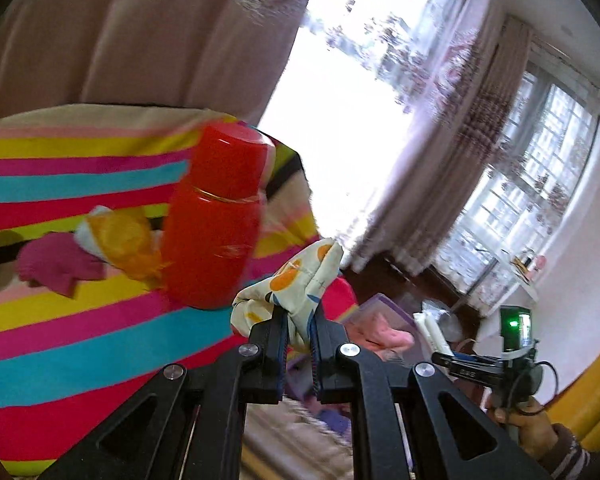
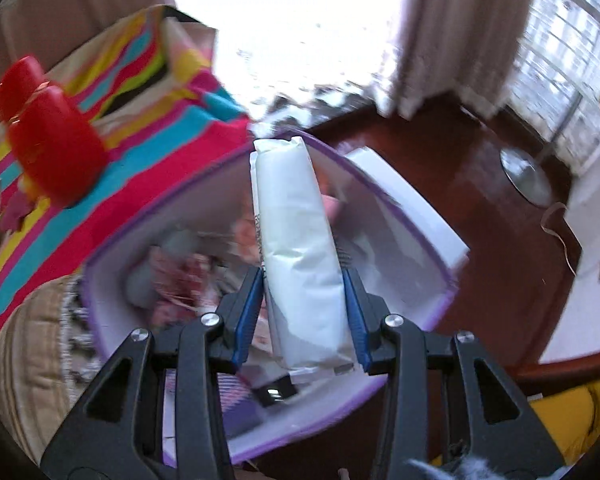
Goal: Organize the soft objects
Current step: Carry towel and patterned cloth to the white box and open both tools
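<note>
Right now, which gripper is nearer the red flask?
Left. The left gripper, clamping a patterned cloth, sits just beside the red flask. The right gripper, holding a white packet, hangs over the purple-edged box.

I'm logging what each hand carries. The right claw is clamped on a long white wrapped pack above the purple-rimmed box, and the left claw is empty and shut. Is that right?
Not quite. The left claw is shut, but not empty: the left wrist view shows it pinching a cream cloth with orange print. The rest holds: the right claw grips the white pack above the purple-rimmed box.
</note>
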Demonstrator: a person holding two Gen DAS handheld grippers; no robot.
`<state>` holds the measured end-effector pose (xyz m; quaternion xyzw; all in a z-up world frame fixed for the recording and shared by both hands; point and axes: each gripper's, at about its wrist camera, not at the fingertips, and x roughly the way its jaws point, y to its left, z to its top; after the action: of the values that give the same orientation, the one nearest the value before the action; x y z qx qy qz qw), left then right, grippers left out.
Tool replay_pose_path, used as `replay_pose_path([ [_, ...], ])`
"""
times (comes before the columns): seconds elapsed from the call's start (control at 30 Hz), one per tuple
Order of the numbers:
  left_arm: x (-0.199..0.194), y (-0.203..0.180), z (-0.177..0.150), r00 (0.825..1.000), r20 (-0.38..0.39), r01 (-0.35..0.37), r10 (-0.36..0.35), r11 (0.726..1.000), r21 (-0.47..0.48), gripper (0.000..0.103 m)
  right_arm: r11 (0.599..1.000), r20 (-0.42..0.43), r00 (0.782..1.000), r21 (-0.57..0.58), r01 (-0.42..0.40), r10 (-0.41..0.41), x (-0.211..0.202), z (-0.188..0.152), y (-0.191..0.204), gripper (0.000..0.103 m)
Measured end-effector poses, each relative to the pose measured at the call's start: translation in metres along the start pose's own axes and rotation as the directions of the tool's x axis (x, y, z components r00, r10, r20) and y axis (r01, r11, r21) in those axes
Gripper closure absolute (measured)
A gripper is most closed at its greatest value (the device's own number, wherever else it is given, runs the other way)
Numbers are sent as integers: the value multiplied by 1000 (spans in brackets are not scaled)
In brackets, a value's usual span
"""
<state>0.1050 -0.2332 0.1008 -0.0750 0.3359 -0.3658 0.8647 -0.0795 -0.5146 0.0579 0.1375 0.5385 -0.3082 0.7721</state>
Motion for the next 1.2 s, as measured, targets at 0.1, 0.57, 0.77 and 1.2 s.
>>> replay_pose_path([
  [0.1,17,-18,-1,999,-37,40,-40,999,12,93,998,-29,999,45,40,-38,10,-2,-20,58],
  [0.57,94,-83,-22,944,-273,202,-185,979,34,93,985,-31,998,161,63,-59,12,2,-66,41],
  [0.77,137,-124,-43,869,-435,273,-234,962,27,93,976,31,995,197,90,-98,1,11,-80,38],
  [1.2,192,-188,-65,761,-536,410,-364,911,-37,40,954,84,983,267,135,-163,-16,21,-116,33],
])
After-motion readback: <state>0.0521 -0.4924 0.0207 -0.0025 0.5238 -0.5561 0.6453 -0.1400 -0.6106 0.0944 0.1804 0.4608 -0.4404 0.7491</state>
